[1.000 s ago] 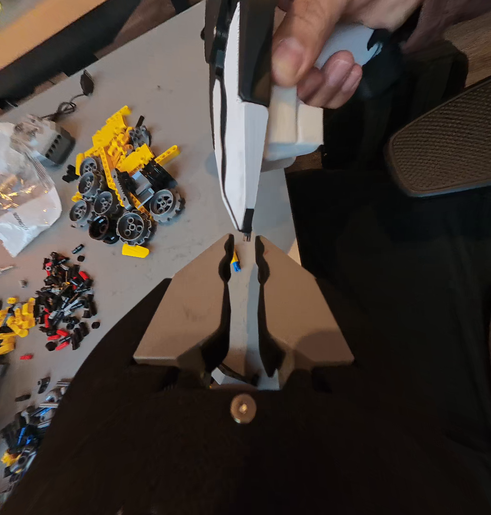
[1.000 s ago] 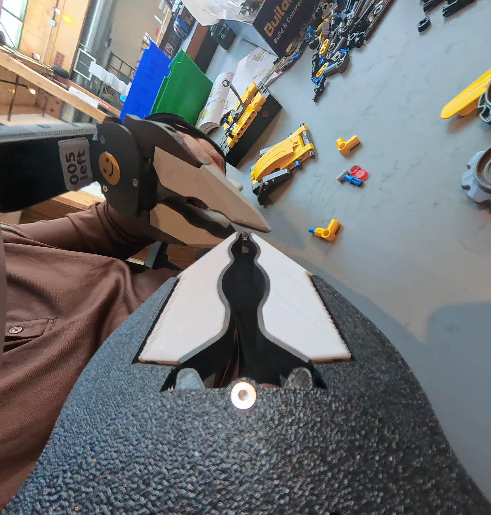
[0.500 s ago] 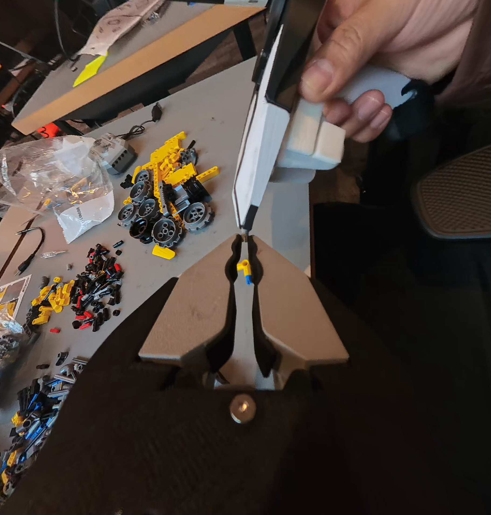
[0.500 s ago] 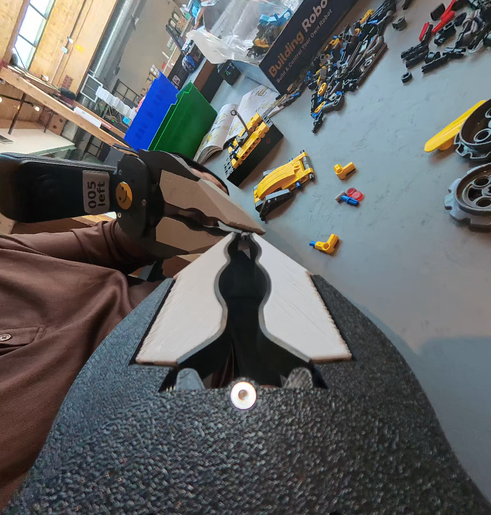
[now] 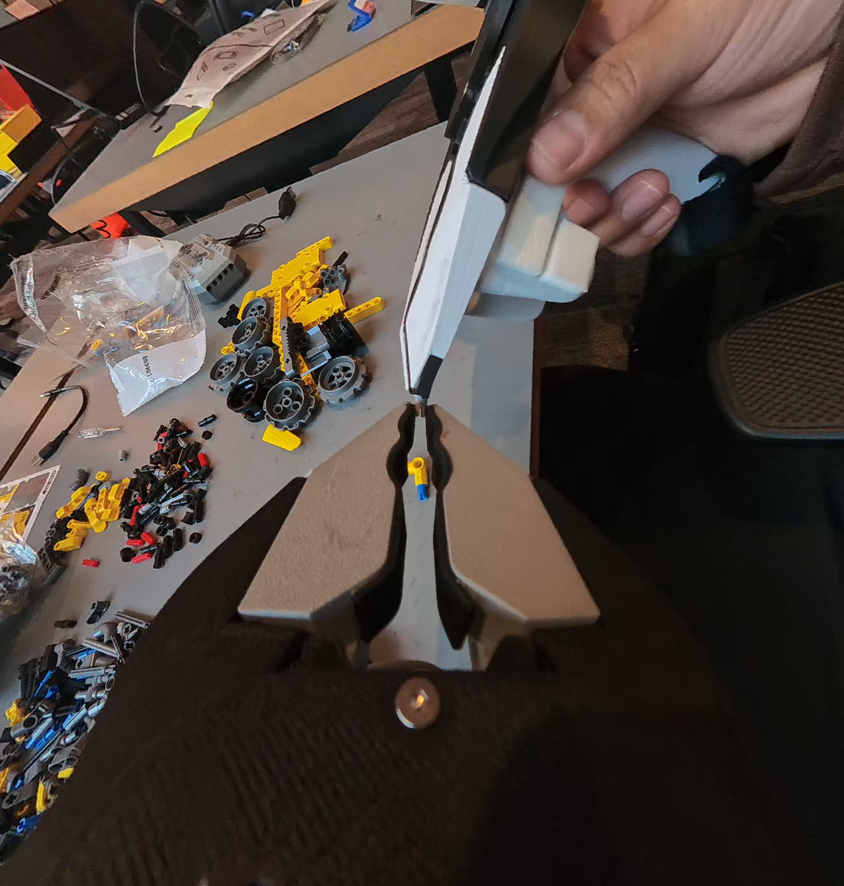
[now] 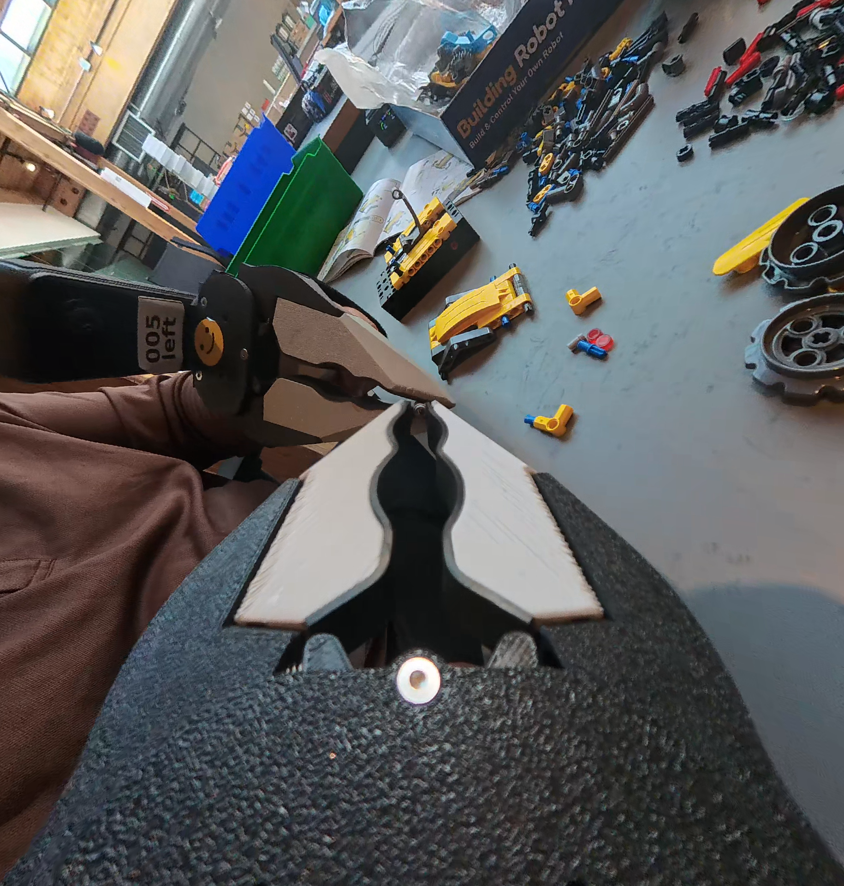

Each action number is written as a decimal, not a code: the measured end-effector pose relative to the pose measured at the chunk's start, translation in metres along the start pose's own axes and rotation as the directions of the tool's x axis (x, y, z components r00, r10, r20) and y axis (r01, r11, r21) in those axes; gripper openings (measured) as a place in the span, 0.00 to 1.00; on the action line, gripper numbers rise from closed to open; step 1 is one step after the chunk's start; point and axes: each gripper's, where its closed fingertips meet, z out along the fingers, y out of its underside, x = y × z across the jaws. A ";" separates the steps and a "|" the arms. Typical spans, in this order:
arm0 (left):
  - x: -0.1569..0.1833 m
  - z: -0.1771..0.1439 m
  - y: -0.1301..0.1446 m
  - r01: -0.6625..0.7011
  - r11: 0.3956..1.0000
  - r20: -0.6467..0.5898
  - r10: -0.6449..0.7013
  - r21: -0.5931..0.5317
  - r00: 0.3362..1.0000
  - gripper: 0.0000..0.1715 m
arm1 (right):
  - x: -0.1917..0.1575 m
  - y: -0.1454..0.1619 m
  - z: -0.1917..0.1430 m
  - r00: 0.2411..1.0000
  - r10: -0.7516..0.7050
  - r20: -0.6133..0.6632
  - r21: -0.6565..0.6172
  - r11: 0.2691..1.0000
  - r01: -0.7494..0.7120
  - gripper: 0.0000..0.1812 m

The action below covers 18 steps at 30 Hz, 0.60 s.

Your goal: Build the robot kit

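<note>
The left gripper is pinching its grey fingers nearly together on a tiny grey pin, and the right gripper, white-fingered, is clamping the same small pin from the other side, so the two tips are meeting above the edge of the grey tabletop. A hand is gripping the right gripper's handle. Just below the tips a yellow elbow piece with a blue peg is lying on the tabletop. Farther off a yellow wheeled model and loose black, red and yellow pieces are lying about.
</note>
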 end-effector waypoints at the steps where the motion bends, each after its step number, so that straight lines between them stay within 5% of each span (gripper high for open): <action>1: 0.000 0.000 0.000 0.002 1.000 0.002 -0.002 0.002 1.000 0.01 | -0.001 0.000 0.000 1.000 0.001 0.004 0.002 1.000 -0.001 0.04; 18: -0.004 -0.001 -0.002 0.035 0.999 0.016 -0.036 0.017 0.999 0.01 | -0.002 -0.002 0.001 1.000 -0.006 0.013 0.020 1.000 0.005 0.02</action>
